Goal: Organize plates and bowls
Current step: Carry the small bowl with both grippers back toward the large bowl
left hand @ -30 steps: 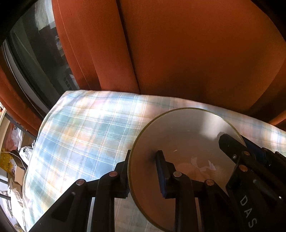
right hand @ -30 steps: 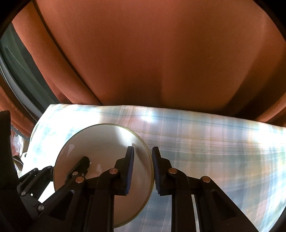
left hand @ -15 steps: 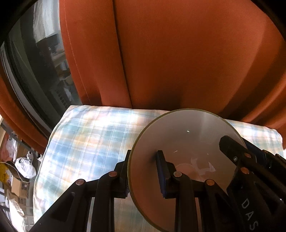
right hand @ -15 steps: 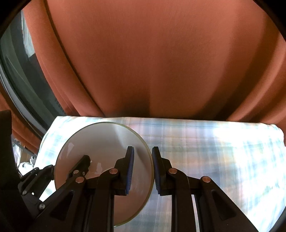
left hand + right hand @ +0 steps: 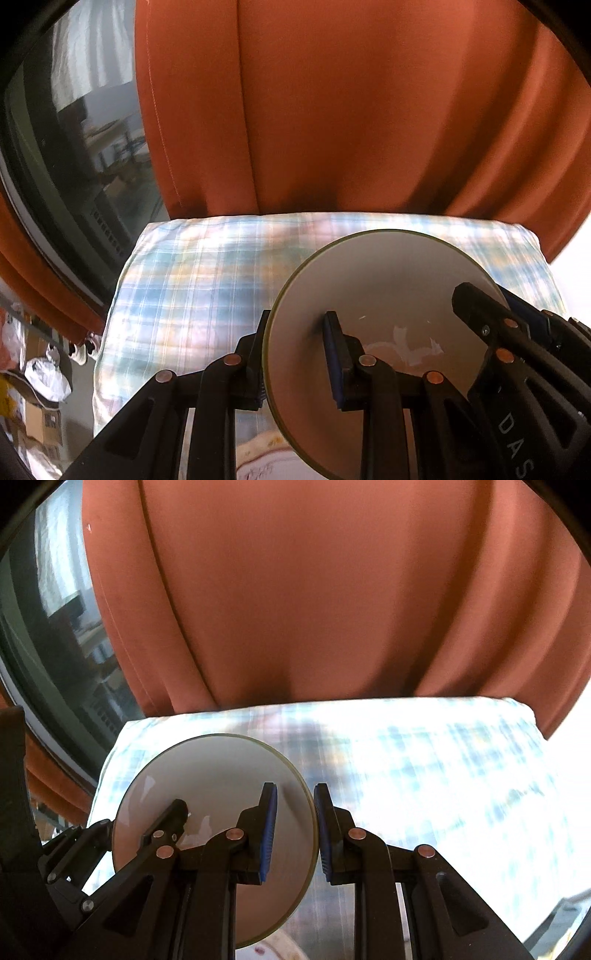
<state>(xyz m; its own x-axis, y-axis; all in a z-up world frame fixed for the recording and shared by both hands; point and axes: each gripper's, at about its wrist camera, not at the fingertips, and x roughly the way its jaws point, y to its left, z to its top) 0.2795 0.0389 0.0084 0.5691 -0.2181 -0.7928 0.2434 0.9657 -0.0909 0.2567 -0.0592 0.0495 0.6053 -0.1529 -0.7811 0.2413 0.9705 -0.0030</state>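
- Both grippers have risen with the plate (image 5: pixel 388 295) since the earlier frame; more of the orange curtain (image 5: pixel 369 110) shows above the checked cloth (image 5: pixel 192 288).
- Left gripper (image 5: pixel 295 354) is clamped on the plate's left rim.
- Right gripper (image 5: pixel 293 834) is clamped on the opposite rim.
- Plate hangs between them, clear of the cloth and short of the curtain.
- A patterned dish (image 5: pixel 266 465) peeks from under the plate.

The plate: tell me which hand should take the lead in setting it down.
Neither clearly; a slight lean to left. Both the left gripper and the right gripper are shut on opposite rims of the plate. The open stretch of plaid cloth lies on the left gripper's side.
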